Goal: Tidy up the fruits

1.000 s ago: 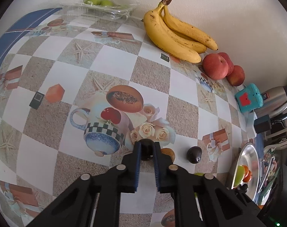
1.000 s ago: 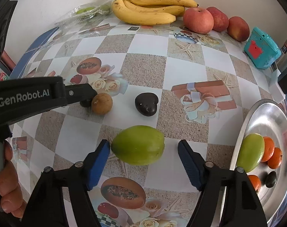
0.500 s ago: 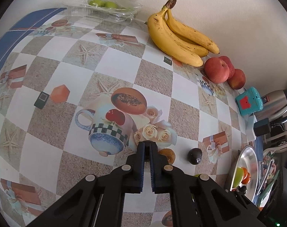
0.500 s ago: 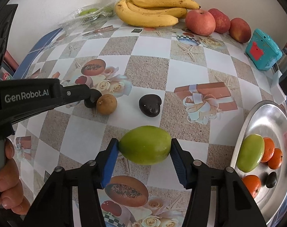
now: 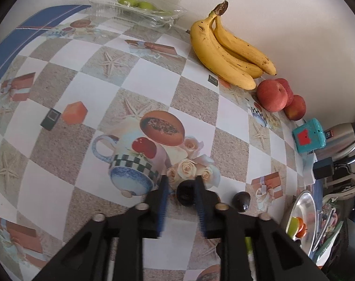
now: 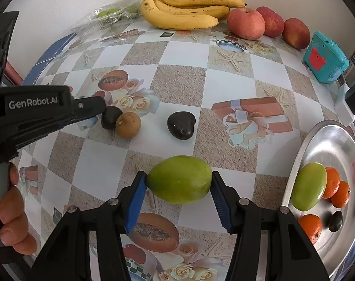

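Right tongs [image 6: 178, 187] clench the green mango [image 6: 179, 182], pads on both ends. Left tongs [image 5: 181, 196] have just been opening, small dark fruit [image 5: 185, 193] loose between pads; brown round fruit [image 6: 127, 124] just beside, steel tray [image 6: 327, 140] right.

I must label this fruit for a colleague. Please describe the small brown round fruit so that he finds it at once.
Start at the silver plate on the table's right edge and look left, past the heart-shaped dark fruit. The brown fruit lies beside a small black fruit. It alone is tan, round and matte.
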Available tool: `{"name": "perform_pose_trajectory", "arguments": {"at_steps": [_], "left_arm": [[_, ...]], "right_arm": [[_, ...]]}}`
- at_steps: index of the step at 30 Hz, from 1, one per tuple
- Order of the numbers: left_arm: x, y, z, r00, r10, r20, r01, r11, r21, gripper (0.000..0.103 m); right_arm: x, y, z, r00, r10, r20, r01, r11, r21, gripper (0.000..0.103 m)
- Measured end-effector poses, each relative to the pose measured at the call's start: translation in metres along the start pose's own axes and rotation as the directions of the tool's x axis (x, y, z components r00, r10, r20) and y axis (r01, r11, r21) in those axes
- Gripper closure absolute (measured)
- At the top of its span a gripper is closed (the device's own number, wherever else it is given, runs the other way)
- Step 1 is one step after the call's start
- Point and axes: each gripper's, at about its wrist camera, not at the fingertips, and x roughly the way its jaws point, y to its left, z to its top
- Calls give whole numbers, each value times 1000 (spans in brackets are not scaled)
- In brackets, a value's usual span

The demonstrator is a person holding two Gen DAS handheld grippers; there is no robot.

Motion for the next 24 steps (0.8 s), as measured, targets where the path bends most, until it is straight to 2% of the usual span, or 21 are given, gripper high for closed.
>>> {"name": "perform_pose_trajectory", "arguments": {"at_steps": [3, 13, 18, 24], "left_arm": [[4, -2, -2, 1000, -2, -3, 2, 1000, 1, 67], [8, -12, -7, 1000, -21, -21, 22, 999, 27, 68], [11, -11, -8, 997, -62, -41, 63, 998, 9, 78], [9, -10, -8, 997, -63, -37, 63, 998, 3, 79]], "right_arm": [[0, -1, -1, 1000, 1, -1, -1, 1000, -1, 46], [-1, -3, -2, 1000, 9, -6, -9, 1000, 4, 46], [-2, -6, -3, 1000, 11, -6, -11, 1000, 10, 46], [-3, -6, -3, 1000, 11, -7, -11, 1000, 12, 46]]}}
